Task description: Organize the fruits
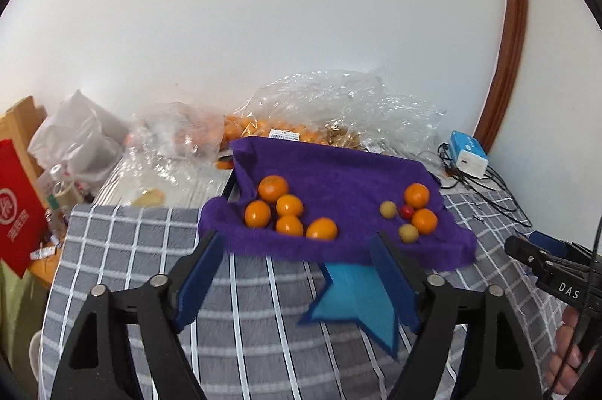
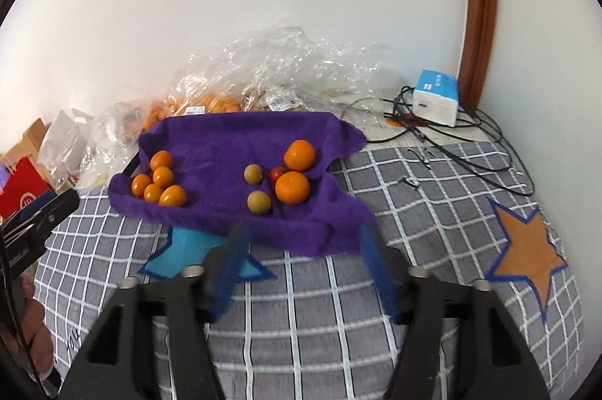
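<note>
Right wrist: 7 oranges [image 2: 162, 183], 2 green fruits [image 2: 253, 173], 1 red [image 2: 277, 173].

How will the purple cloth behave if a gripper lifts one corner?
The purple cloth looks soft and floppy, so it would probably sag. The oranges on it are round and would likely roll toward the low side.

Both wrist views face purple cloth [image 1: 338, 170], near, angled down.
</note>
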A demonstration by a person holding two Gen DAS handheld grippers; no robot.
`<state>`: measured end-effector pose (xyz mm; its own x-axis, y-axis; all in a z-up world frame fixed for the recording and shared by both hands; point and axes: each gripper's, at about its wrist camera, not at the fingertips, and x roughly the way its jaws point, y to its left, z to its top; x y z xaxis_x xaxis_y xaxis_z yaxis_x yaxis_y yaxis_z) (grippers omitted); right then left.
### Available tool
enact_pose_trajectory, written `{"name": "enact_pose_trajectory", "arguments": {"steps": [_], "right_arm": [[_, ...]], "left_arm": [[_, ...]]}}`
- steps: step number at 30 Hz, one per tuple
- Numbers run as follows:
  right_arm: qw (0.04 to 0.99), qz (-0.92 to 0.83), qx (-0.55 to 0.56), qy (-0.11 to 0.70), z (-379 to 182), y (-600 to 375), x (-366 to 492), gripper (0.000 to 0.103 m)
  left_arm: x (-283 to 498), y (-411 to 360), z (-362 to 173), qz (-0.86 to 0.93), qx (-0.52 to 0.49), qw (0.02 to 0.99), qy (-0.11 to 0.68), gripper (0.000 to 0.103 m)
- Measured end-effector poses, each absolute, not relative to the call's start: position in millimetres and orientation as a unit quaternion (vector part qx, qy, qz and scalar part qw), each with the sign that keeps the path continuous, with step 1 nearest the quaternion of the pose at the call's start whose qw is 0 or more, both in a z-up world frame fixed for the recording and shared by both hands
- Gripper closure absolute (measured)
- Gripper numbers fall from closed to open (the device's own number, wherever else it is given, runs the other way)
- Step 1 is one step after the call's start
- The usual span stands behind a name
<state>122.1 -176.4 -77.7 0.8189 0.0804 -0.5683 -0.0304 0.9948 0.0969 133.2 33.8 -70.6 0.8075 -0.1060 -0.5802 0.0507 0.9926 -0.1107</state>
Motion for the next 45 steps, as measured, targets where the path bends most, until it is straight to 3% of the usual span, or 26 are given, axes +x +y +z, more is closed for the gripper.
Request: {"name": "enact_pose_trajectory", "arguments": {"steps": [6, 12, 45], "right_arm": [[0.965, 0.031, 0.028, 0.260, -71, -177, 73, 0.010], [0.969, 0.026, 0.033, 0.242, -69, -186, 33, 0.004], [0.972, 0.002, 0.039, 0.233, -69, -203, 4, 0.003]], "left_arm": [[83, 29, -56, -0.037, -0.053, 0.955, 0.289, 0.005], [51, 10, -46, -0.021, -0.023, 0.960, 0.277, 0.001], [37, -11, -45, -0.018, -0.007, 0.960, 0.281, 0.001]]}}
